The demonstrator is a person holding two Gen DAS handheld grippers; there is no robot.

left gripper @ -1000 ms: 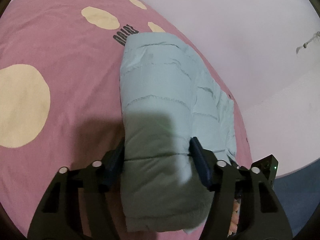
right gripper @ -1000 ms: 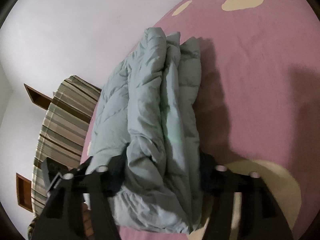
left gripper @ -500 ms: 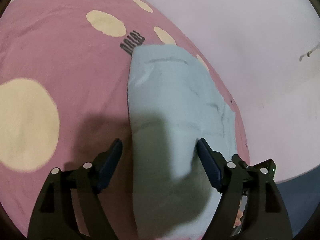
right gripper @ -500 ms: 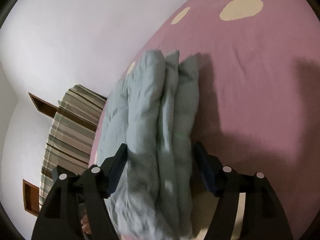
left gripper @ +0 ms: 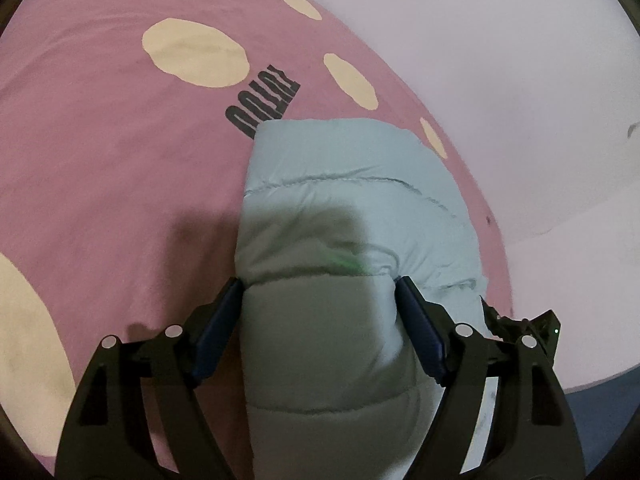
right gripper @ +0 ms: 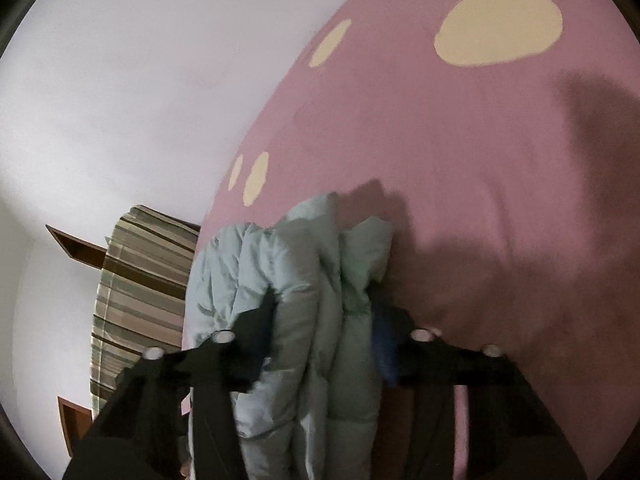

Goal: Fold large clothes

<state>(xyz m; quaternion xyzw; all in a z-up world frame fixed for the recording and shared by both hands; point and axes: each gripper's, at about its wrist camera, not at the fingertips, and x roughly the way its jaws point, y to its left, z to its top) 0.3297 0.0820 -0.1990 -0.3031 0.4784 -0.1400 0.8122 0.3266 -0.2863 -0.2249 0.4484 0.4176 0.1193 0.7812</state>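
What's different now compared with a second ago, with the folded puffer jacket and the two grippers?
Half a second ago both grippers stood open around the folded light-blue puffer jacket. Now the left gripper and the right gripper press into it from both sides again. In the right wrist view the bundle sits lower and nearer. The jacket stays folded on the pink spotted bedsheet.

bed [left gripper: 100, 152]: pink cover, cream spots, black lettering at far middle | on it: folded pale-blue jacket [left gripper: 352, 208], near right, its far edge overlapping the lettering
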